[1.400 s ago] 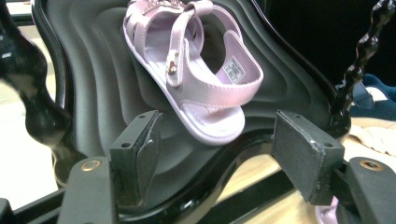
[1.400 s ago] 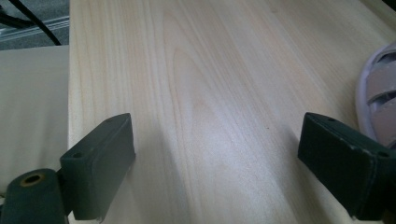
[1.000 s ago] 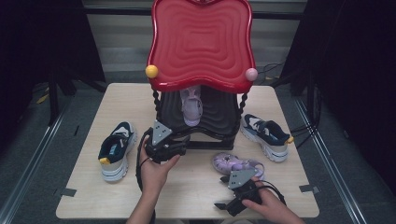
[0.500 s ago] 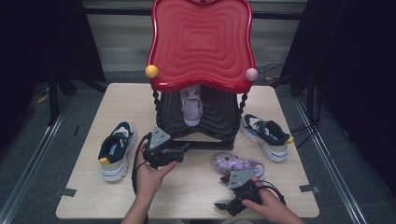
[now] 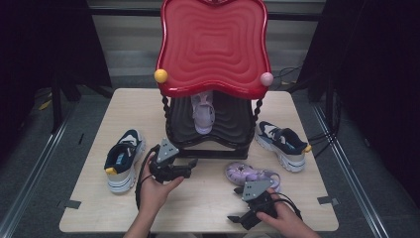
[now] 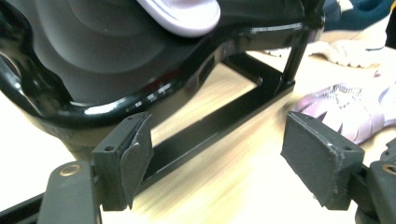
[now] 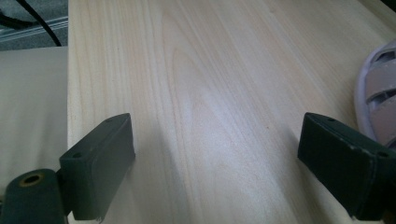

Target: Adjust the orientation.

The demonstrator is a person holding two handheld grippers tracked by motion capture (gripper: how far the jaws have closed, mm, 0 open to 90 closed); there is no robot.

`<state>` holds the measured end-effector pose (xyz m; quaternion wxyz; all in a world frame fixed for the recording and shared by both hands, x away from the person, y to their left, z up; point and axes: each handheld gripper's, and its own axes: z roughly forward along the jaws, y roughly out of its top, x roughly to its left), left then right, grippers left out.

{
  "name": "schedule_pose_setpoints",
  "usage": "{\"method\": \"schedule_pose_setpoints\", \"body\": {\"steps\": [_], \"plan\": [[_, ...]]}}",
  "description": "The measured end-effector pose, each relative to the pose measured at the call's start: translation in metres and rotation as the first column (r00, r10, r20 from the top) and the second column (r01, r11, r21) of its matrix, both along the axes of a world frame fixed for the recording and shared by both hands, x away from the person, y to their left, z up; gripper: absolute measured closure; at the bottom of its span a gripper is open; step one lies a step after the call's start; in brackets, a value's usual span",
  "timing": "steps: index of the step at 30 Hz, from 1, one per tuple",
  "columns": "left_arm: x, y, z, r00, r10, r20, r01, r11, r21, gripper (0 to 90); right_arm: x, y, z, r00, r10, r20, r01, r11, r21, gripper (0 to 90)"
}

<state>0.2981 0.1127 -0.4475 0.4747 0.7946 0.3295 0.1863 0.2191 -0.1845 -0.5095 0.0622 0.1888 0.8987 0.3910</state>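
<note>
A: What is carried by the table (image 5: 124, 106)?

B: A light wood top, seen from above. A black-and-red two-tier stand (image 5: 213, 49) is set at the middle rear, with its base on the wood. A navy-and-white sneaker (image 5: 123, 159) is laid at the left, toe toward the near edge. A second navy sneaker (image 5: 281, 145) is laid at the right, just beside the stand's base. A lilac shoe (image 5: 250, 174) is placed in front of the stand, right of centre.

A: Anything on the stand?

B: A pale lilac shoe (image 5: 203, 113) is held on the lower tier, not on the table itself. Bare wood is seen at the near edge.
</note>
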Motion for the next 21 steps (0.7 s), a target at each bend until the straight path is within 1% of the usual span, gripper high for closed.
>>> {"method": "schedule_pose_setpoints", "body": {"steps": [2, 3, 4, 6, 7, 8, 9, 11, 12, 17, 18, 19, 21], "plan": [[-0.001, 0.0, -0.003, 0.9999, -0.013, -0.003, 0.013, 0.9999, -0.003, 23.9, 0.0, 0.0, 0.0, 1.0, 0.0, 0.0, 0.0, 1.0, 0.0, 9.9], [-0.002, 0.0, -0.004, 0.9997, -0.022, -0.011, 0.022, 0.9998, 0.001, 23.8, 0.0, 0.0, 0.0, 1.0, -0.001, 0.0, 0.001, 1.0, 0.0, 9.9], [-0.002, 0.001, -0.008, 0.9995, -0.026, -0.019, 0.026, 0.9996, -0.014, 23.6, 0.0, 0.0, 0.0, 1.0, -0.001, 0.0, 0.001, 1.0, 0.0, 9.9], [-0.002, 0.001, -0.01, 0.9992, -0.031, -0.026, 0.03, 0.9993, -0.021, 23.6, 0.0, 0.0, 0.0, 1.0, -0.001, 0.001, 0.001, 1.0, 0.0, 9.9], [-0.003, 0.001, -0.013, 0.999, -0.031, -0.031, 0.03, 0.9995, -0.013, 23.6, 0.0, 0.0, 0.0, 1.0, -0.001, 0.001, 0.001, 1.0, 0.0, 9.9], [-0.003, 0.001, -0.015, 0.9991, -0.034, -0.026, 0.035, 0.9994, 0.008, 23.5, 0.0, 0.0, 0.0, 1.0, -0.001, 0.001, 0.001, 1.0, -0.001, 9.9], [-0.003, 0.001, -0.017, 0.9988, -0.042, -0.025, 0.042, 0.999, 0.013, 23.5, 0.0, 0.0, 0.0, 1.0, -0.001, 0.001, 0.001, 1.0, -0.001, 9.9], [-0.004, 0.001, -0.02, 0.9975, -0.058, -0.039, 0.059, 0.9981, 0.019, 23.4, 0.0, 0.0, 0.0, 1.0, -0.001, 0.001, 0.001, 1.0, -0.001, 9.9], [-0.004, 0.001, -0.022, 0.9971, -0.069, -0.034, 0.069, 0.9973, 0.023, 23.4, 0.0, 0.0, 0.0, 1.0, -0.001, 0.001, 0.001, 1.0, -0.001, 9.9], [-0.005, 0.003, -0.028, 0.9926, -0.101, -0.067, 0.104, 0.9939, 0.037, 23.3, 0.0, 0.0, 0.0, 1.0, -0.001, 0.0, 0.001, 1.0, -0.001, 9.9], [-0.006, 0.004, -0.031, 0.9901, -0.116, -0.079, 0.12, 0.992, 0.04, 23.3, 0.0, 0.0, 0.0, 1.0, -0.002, 0.001, 0.002, 1.0, -0.002, 9.9], [-0.006, 0.004, -0.031, 0.9901, -0.116, -0.079, 0.12, 0.992, 0.04, 23.3, 0.0, 0.0, 0.0, 1.0, -0.002, 0.001, 0.002, 1.0, -0.002, 9.9], [-0.007, 0.006, -0.034, 0.9879, -0.131, -0.083, 0.136, 0.9893, 0.052, 23.3, 0.0, 0.0, 0.0, 1.0, -0.003, 0.001, 0.003, 1.0, -0.002, 9.9]]}}
